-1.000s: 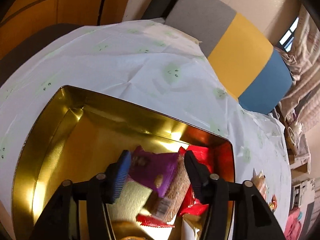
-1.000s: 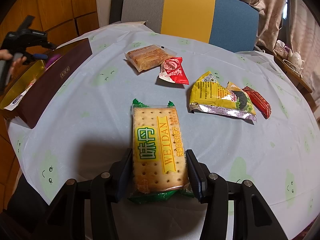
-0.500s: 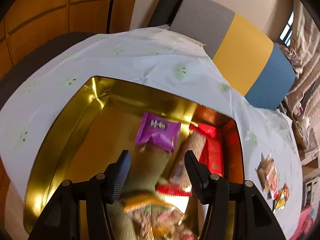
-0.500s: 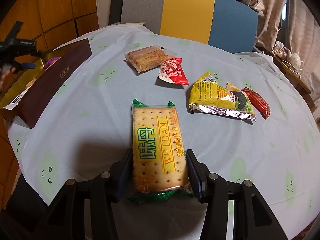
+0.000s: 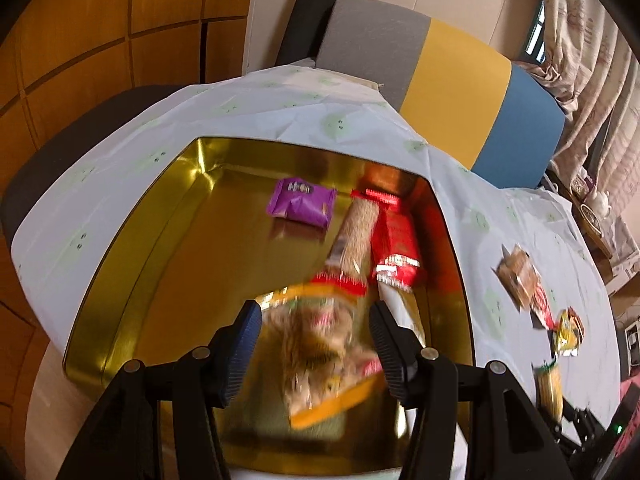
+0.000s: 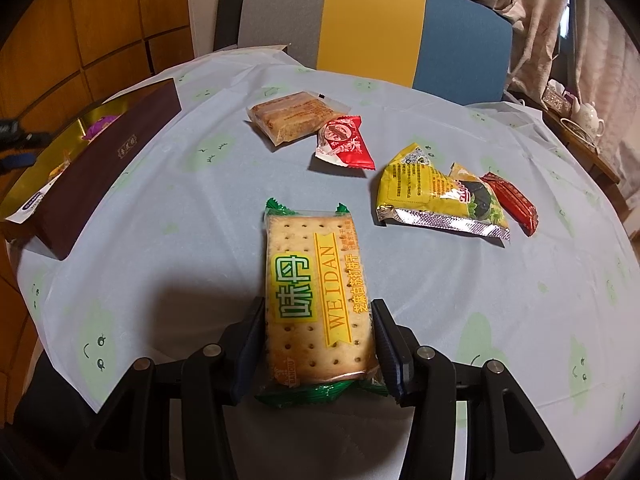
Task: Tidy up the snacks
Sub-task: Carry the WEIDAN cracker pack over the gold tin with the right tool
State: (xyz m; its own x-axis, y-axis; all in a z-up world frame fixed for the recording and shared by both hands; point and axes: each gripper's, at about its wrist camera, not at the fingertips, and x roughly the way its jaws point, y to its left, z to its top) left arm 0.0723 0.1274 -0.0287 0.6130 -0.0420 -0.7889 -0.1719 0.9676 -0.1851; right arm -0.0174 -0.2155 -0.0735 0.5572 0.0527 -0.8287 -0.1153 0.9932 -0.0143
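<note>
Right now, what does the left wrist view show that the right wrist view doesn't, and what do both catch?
Left wrist only: the gold tin's full interior, with a red packet beside a long grain bar, and the left gripper, open above a blurred snack bag.

Right wrist only: the right gripper around the cracker pack's near end, and the tin's brown outer wall.

Both: the purple packet, the tin, loose snacks on the tablecloth.

A round bench (image 6: 200, 280) under a pale cloth printed with green smiling faces. Behind it stands a chair (image 6: 372, 28) with a back striped grey, yellow and blue; wood-panelled wall (image 5: 100, 40) to the left, draped curtains (image 5: 592, 60) to the right, a white teapot (image 6: 586, 114) on a side stand.
</note>
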